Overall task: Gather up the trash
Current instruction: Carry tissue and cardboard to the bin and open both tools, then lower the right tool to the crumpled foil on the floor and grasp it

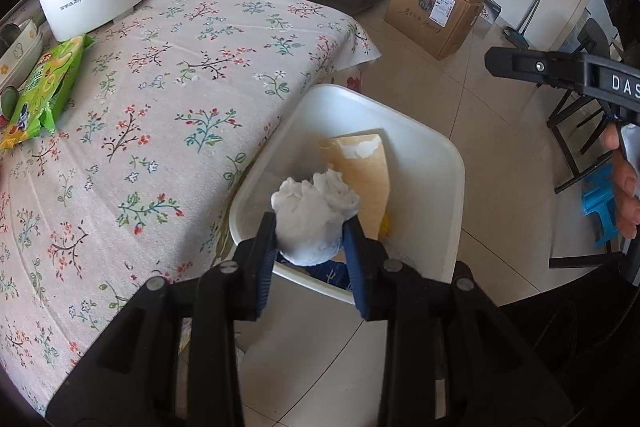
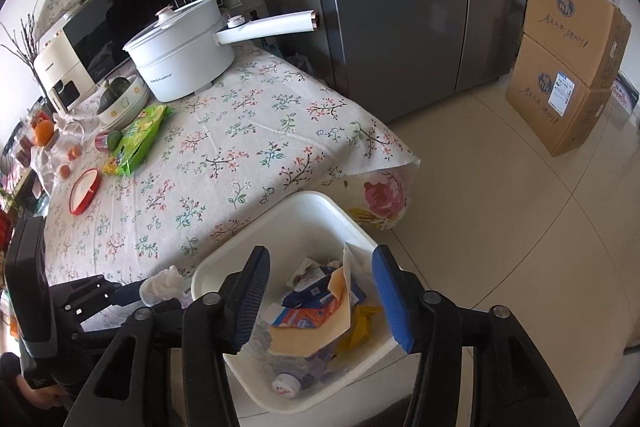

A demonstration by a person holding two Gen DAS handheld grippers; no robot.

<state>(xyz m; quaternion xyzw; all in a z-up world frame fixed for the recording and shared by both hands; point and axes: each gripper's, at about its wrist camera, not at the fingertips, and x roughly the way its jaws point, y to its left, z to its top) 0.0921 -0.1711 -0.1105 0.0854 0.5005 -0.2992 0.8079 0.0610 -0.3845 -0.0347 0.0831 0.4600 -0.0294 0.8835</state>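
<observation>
While left tongs [image 1: 310,227] grip tissue wad [image 1: 312,215] over white bin [image 1: 424,163] at frame centre, right tongs [image 2: 320,291] hang open & empty above it; drop step, next needs left jaws to release

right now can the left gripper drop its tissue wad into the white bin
Probably yes: the left gripper holds the tissue wad right above the open white bin, and nothing covers the bin's mouth.
</observation>
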